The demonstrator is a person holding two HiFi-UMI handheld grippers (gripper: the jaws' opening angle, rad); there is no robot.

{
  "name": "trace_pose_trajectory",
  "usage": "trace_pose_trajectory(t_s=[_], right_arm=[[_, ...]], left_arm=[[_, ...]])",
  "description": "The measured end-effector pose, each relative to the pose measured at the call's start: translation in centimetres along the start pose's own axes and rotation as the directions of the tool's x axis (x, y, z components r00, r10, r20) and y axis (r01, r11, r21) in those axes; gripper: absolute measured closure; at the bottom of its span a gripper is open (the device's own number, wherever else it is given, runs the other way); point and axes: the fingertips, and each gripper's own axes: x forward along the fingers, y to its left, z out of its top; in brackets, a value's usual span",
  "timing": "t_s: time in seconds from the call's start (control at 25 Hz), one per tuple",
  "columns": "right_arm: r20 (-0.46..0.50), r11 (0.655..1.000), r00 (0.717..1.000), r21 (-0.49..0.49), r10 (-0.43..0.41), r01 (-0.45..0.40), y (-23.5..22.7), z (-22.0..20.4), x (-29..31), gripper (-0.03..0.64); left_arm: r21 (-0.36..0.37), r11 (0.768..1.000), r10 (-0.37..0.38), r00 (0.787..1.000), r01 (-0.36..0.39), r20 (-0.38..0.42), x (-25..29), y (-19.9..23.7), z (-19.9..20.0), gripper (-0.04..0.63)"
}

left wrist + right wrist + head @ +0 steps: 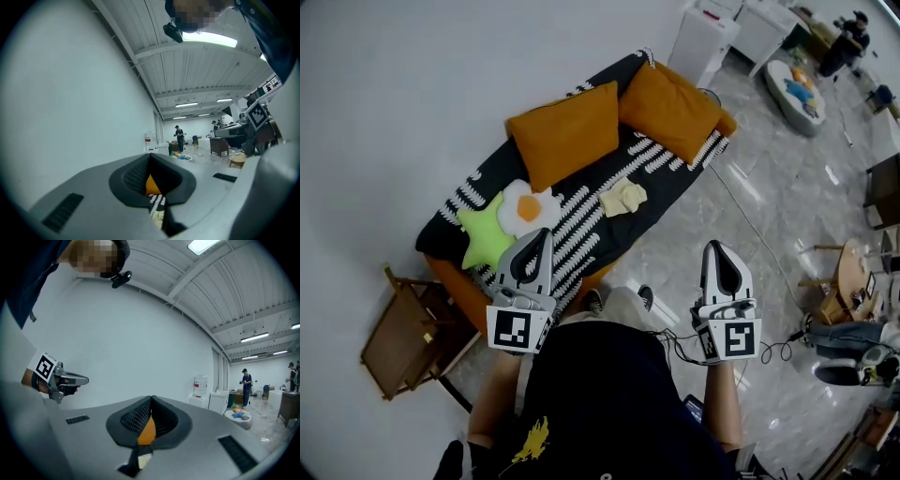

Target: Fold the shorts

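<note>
**Shorts lying on the sofa, ahead of two shut grippers**

Shorts (623, 198) are lying as a small pale-yellow bundle on the sofa (670, 187), on its black-and-white cover, near the front edge and just below two orange cushions (567, 131). The person is standing at the sofa's front, holding both grippers level and aiming them toward it. The left gripper (542, 234) is hovering over the sofa's near edge, beside a green star pillow (485, 236). The right gripper (717, 246) is hanging over the floor. Both are pressing their jaws fully together and gripping nothing. The shorts are sitting ahead and between the two, well apart from both, and seemingly a little nearer the left. The bundle is crumpled, and its longer side seems to be running along the sofa. Reaching it is likely calling for both grippers to move forward and inward.
</note>
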Motion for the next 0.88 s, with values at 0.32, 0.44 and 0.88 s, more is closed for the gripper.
trace_pose_trajectory(t_s=[0.32, 0.44, 0.88], right_arm=[[-0.004, 0.997, 0.997, 0.014, -0.071, 0.071, -3.4, 0.0, -1.6, 0.6], [0.02, 0.998, 0.999, 0.05, -0.03, 0.029, -3.4, 0.9, -1.0, 0.6], [0.007, 0.99, 0.992, -0.066, 0.128, -0.128, -0.8, 3.0, 2.5, 0.6]], left_arm=[[-0.009, 1.0, -0.017, 1.0, 0.017, 0.001, -0.2, -1.1, -0.4, 0.583], [-0.012, 0.999, -0.031, 0.999, 0.032, 0.011, 0.3, -1.8, -0.1, 0.583], [-0.083, 0.996, -0.024, 0.997, 0.029, 0.068, 0.9, -3.2, -0.1, 0.582]])
